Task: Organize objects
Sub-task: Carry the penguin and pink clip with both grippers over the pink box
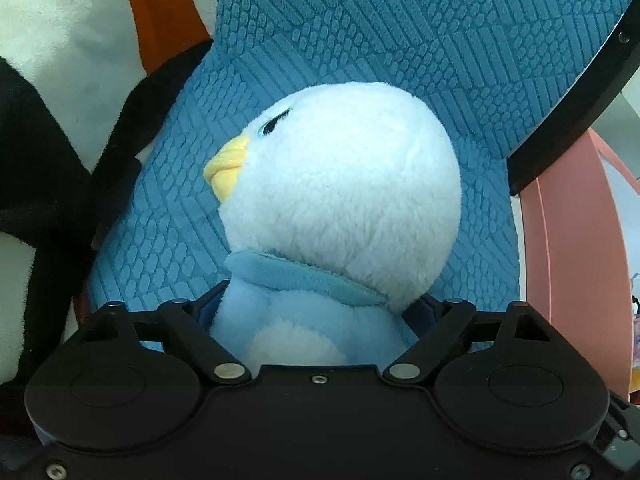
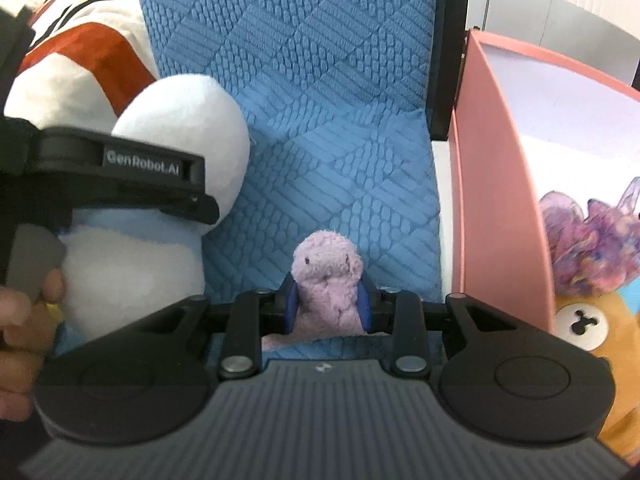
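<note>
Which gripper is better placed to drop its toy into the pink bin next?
Probably the right. The right gripper is shut on the small purple plush, and the pink bin stands just beside it. The left gripper straddles the bulkier blue penguin plush, farther from the bin.

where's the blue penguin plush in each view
Left wrist: the blue penguin plush fills the centre, its body between the left gripper fingers, beak pointing left.
Right wrist: the same plush sits at the left edge, partly behind the left gripper seen from the side.
Shared landmark: the blue textured cushion behind it, with the pink bin to its right.
</note>
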The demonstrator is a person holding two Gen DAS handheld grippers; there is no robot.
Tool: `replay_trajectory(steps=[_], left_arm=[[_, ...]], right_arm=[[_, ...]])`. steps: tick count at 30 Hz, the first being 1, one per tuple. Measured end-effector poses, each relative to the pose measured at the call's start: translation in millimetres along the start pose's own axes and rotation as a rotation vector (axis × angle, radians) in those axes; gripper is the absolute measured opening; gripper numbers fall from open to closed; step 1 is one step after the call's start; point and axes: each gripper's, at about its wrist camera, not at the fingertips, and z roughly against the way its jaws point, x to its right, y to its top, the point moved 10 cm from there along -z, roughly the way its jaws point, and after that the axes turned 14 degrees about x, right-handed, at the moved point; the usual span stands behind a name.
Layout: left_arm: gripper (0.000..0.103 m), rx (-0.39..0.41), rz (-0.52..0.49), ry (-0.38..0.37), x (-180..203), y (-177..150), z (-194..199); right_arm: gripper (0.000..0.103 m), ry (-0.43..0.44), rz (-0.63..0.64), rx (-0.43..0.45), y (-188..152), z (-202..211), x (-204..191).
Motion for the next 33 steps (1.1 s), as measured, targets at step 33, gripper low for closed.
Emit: replay_trajectory(steps=[33], left_arm=[[0.074,0.037,0.043,-0.183,83.3,12.8,69.4]], right_arm=[[0.033,0.063,-0.036,0.086,78.2,75.3,39.2]])
